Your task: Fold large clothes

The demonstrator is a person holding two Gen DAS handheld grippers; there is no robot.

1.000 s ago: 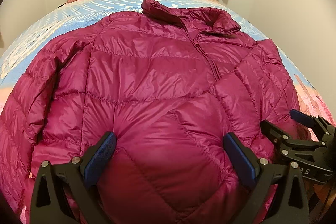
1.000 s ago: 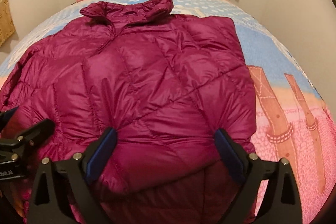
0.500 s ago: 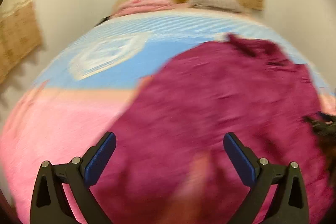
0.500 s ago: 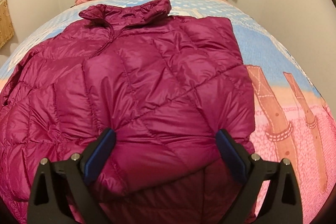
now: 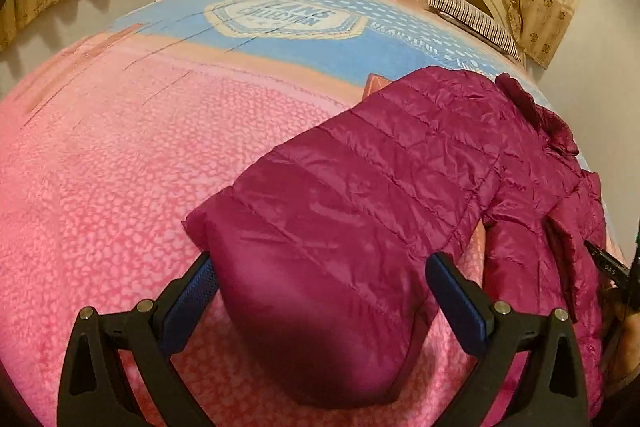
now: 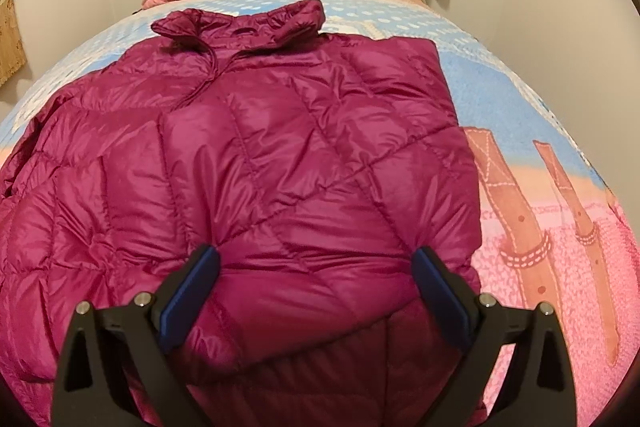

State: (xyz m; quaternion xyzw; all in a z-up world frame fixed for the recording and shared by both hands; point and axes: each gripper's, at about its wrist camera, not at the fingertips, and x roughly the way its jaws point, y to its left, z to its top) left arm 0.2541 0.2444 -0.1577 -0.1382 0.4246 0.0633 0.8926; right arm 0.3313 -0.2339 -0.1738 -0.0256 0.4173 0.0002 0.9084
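Both the left gripper (image 5: 320, 291) and the right gripper (image 6: 316, 279) point forward with fingers spread wide apart.

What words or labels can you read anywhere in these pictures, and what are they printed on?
"BEAUTIFUL &" on the bedspread, right of the badge; the words after it are too blurred to read.
"DAS", partly cut off, on the right gripper's black body at the left view's edge.
The bedspread's badge holds two lines of lettering, too distorted to read surely.
No readable text on the jacket.
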